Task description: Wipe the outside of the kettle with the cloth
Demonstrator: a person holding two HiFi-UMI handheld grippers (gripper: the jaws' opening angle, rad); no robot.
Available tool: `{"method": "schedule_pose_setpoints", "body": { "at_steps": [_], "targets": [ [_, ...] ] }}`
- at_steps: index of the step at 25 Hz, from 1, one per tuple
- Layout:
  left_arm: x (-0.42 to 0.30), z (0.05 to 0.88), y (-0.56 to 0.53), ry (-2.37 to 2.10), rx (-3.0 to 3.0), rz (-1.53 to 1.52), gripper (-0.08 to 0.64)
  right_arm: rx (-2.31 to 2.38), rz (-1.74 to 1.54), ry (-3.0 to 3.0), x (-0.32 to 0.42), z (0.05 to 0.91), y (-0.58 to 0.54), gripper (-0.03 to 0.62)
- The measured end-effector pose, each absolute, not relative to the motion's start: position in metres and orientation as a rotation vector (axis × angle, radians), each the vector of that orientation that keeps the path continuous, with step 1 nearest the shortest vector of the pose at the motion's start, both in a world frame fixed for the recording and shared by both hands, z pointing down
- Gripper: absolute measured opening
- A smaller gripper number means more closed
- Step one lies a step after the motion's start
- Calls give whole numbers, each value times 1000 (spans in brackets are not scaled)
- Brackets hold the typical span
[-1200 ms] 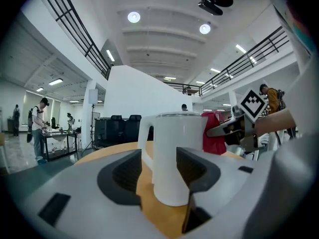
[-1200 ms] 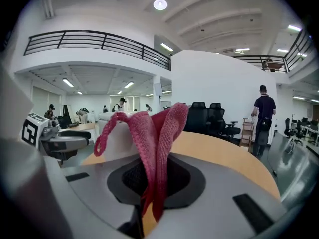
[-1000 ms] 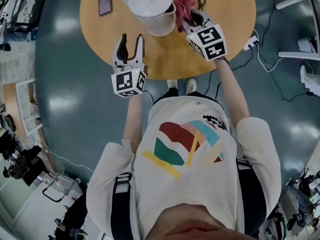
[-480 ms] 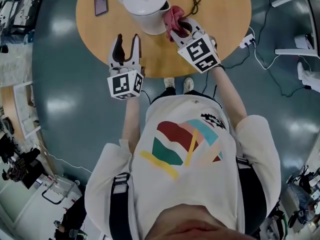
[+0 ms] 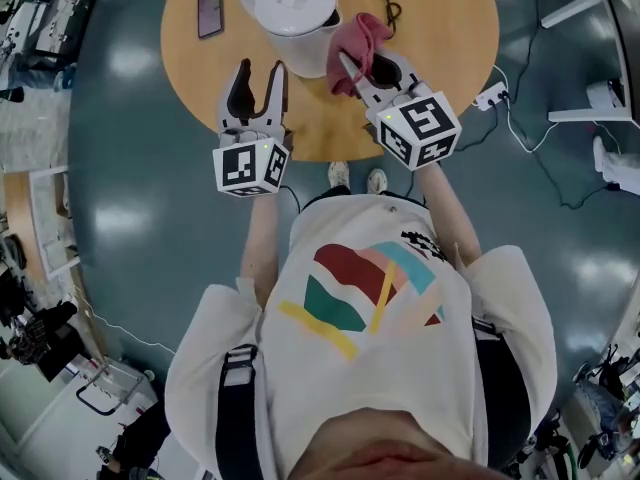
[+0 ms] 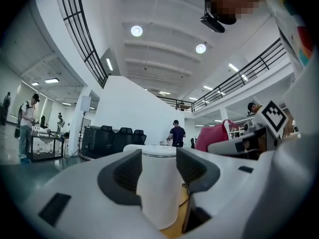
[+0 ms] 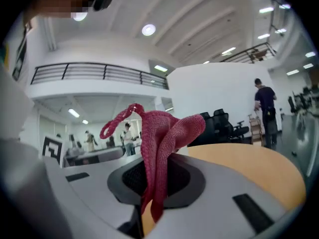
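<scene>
Kettle (image 5: 290, 13) far centre on surface (image 5: 450, 28), whose far edge is cut off. Right gripper (image 5: 365, 68) jaws clamp cloth (image 5: 358, 40) just right of kettle; contact unclear. Left gripper (image 5: 257, 73) near-left of kettle, jaws wide, holding nothing

Dark phone (image 5: 210, 13) and black plug cable (image 5: 389, 0) on the round wooden table (image 5: 450, 53)
</scene>
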State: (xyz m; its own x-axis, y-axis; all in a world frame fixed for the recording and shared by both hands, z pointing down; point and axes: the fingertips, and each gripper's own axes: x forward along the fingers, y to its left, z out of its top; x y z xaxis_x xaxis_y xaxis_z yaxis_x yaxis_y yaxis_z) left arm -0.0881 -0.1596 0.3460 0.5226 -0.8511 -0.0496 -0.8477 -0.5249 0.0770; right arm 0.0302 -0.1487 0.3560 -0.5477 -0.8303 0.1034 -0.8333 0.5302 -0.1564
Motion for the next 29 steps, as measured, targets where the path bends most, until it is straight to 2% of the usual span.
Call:
{"method": "schedule_pose_setpoints", "body": {
  "at_steps": [1,2,4,11,29],
  "targets": [
    [-86,343,-158,-1508,2710,-130,259,1563,353,-2764,41,348,-149,38],
    [-85,340,-156,-1519,2726,-131,217,1628,384,-2781,52,340,-148,38],
    [-81,329,-149,-1566,2777,-120,43,1714,353,-2771,68,330,-144,38],
    [-65,312,-145,-1534,2803,-152,43,1804,245,-2667,89,322,-131,38],
    [-58,263,-128,-1533,2864,-286,43,1729,61,-2613,77,312,-112,38]
  ]
}}
